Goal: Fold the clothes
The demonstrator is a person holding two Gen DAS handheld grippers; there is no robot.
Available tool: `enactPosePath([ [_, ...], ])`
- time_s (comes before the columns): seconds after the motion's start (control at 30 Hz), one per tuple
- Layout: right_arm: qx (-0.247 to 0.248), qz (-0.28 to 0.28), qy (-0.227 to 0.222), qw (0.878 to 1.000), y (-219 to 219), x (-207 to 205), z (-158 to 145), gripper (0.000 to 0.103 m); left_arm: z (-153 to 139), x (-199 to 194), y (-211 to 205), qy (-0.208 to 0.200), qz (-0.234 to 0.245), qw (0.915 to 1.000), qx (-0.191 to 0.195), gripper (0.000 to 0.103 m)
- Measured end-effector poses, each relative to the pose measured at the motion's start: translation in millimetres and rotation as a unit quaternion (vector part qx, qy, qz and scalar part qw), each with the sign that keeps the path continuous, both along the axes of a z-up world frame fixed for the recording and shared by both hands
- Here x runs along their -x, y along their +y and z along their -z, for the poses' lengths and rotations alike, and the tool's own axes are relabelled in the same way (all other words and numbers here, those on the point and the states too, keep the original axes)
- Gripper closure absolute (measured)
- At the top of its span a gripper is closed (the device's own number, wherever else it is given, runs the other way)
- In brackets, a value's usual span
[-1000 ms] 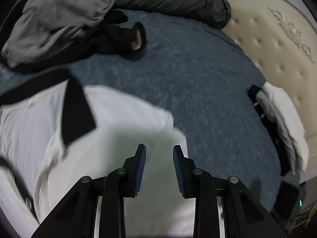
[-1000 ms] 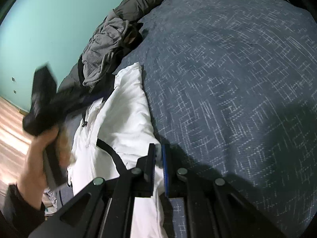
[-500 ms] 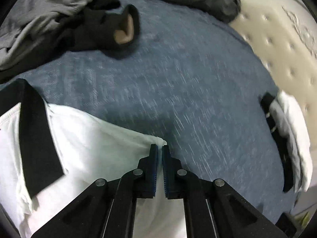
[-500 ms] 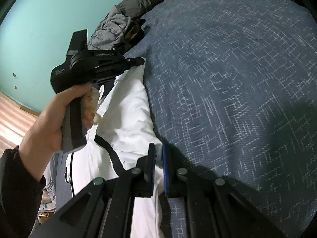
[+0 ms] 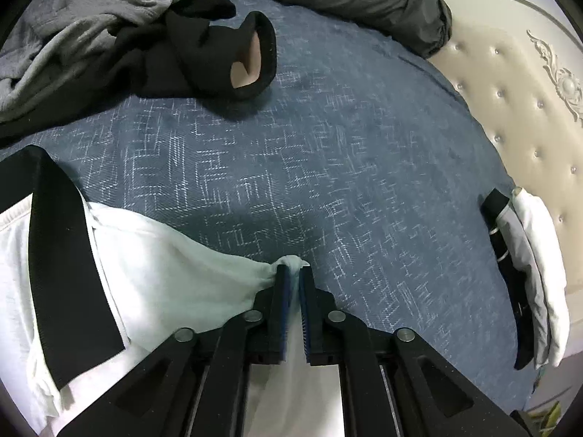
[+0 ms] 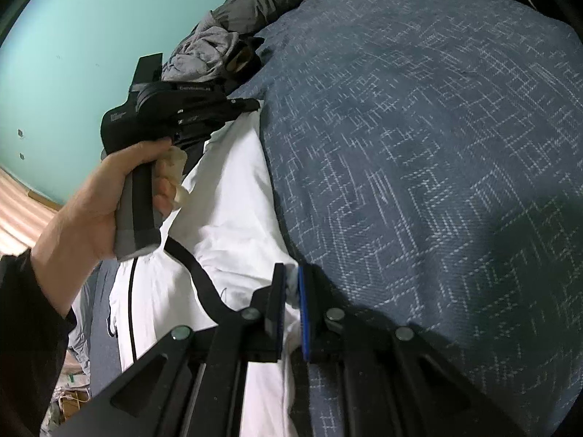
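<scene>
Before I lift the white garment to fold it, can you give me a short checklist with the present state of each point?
1. Right gripper shut on an edge of the white garment with black trim: ok.
2. Left gripper has the garment's corner between its pads, but its jaws are opening: not ok.
3. Both grips on the same long edge: ok.
4. Patterned blue bedspread bare ahead of the grippers: ok.
5. Pile of grey and black clothes apart from the garment: ok.
6. Garment's lower part free of snags: cannot tell, it is out of view.
</scene>
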State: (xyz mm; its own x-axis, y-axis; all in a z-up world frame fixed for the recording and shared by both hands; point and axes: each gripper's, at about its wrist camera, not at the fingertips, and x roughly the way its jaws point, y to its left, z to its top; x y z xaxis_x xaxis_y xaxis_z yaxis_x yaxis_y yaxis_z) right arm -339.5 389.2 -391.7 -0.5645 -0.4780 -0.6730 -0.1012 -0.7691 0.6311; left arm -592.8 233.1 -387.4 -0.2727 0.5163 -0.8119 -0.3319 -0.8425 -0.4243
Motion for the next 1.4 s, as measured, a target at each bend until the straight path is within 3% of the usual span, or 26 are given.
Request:
enactPosePath([
  [0.03,0.003,0.003,-0.003,1.000,0,1,0,0.097,-2,-1,-1,0.002,-0.001,1.0000,-0.005,0.080],
  [0.07,0.006,0.007,-0.005,1.000,-1,4,0,0.097,-6,-3,-1,0.007,0.004,1.0000,-0.004,0.062],
  [0.1,0.008,0.008,-0.005,1.000,-3,7,-1,0.096,-11,-6,-1,0.012,0.010,0.9999,0.002,0.051],
  [0.3,0.024,0.024,-0.006,0.999,5,-3,-6,0.083,-45,-19,-27,0.031,0.006,0.9994,0.016,0.050],
  [0.4,0.005,0.024,-0.003,1.000,6,-16,-16,0.072,-65,-34,-55,0.034,-0.006,0.9993,0.012,0.048],
  [0.53,0.009,0.032,-0.007,0.999,10,-36,-23,0.072,-87,-67,-91,0.038,-0.010,0.9992,0.007,0.042],
  [0.7,0.010,0.041,0.004,0.999,7,-68,-41,0.071,-111,-121,-158,0.038,-0.047,0.9982,-0.004,0.041],
  [1.0,0.019,0.012,0.024,0.999,-42,-110,-70,0.067,-136,-213,-285,0.037,-0.131,0.9906,-0.012,0.041],
  [1.17,0.015,-0.008,0.028,0.999,-74,-126,-81,0.067,-142,-259,-350,0.041,-0.176,0.9833,-0.024,0.040],
  [1.4,0.021,-0.037,0.028,0.999,-121,-139,-85,0.067,-132,-294,-414,0.038,-0.220,0.9748,-0.006,0.037],
])
